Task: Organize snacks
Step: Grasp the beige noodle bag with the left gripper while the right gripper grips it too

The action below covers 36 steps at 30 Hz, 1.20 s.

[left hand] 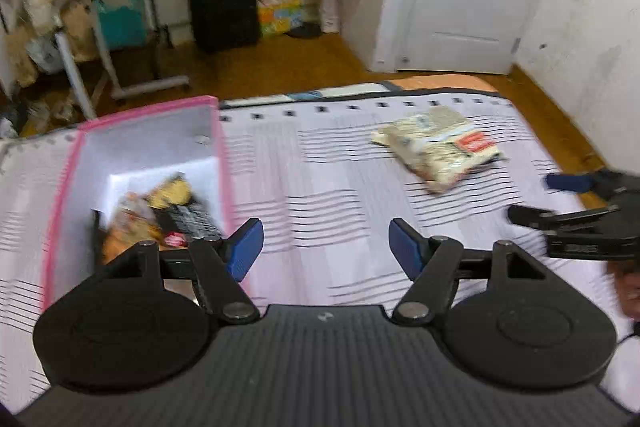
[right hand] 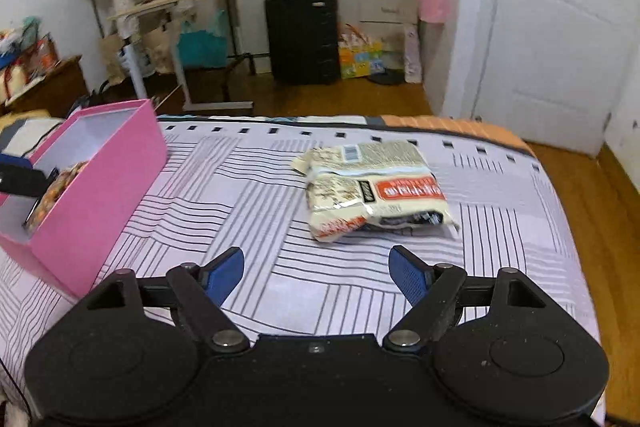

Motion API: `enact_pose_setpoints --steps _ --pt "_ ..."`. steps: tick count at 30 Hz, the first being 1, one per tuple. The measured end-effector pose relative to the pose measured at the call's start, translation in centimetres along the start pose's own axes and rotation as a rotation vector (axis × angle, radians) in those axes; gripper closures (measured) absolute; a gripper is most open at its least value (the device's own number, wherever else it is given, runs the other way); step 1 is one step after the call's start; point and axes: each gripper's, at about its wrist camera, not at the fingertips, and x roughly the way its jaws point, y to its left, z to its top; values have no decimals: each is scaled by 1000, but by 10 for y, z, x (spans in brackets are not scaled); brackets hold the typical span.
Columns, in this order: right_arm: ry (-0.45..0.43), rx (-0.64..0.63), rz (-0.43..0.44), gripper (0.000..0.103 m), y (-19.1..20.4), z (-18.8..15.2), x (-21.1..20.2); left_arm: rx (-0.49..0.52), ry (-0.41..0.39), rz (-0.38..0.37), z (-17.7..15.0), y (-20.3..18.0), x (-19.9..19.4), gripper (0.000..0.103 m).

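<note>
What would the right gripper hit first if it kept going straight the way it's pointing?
Most likely the striped bedsheet, just short of the cream snack packet. The right gripper is open and empty, tilted downward, though depth is hard to judge.

I take the open box as my mark; it stands on the bed, toward the left side. Inside it lie several snack packets, down on its floor. To the right of the box, well apart, a noodle packet lies flat on the bed. My left claw hangs just right of the box's near corner, over bare bedding. My right claw is further right of the box, on the near side of the noodle packet. Beyond the box, off the bed, a suitcase stands on the floor, and right of that a door.
</note>
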Motion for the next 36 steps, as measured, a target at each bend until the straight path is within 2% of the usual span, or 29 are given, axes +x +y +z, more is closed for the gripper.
enact_pose_setpoints --steps 5,9,12,14,17,22,26,32,35,36 --pt "-25 1 -22 20 -16 -2 7 -5 18 -33 5 -16 18 35" --pt "-80 8 -18 20 -33 19 17 -40 26 -38 14 -29 45 36" --pt "-95 39 -1 20 -52 37 39 -73 25 -50 23 -44 77 37" --pt "-61 71 4 20 -65 46 63 -118 22 -77 30 -51 102 37" --pt "10 103 -7 20 -84 57 100 -244 28 -119 37 -54 137 37" --pt "68 199 -14 20 -126 63 139 -255 37 -102 48 -67 200 37" --pt "123 250 58 20 -153 61 160 -266 89 -98 53 -71 245 37" --pt "174 304 167 20 -165 55 173 -276 119 -117 50 -75 269 37" --pt "201 310 213 27 -161 51 177 -290 122 -145 48 -77 272 37" --pt "212 314 236 34 -158 49 178 -299 128 -162 47 -76 273 37"
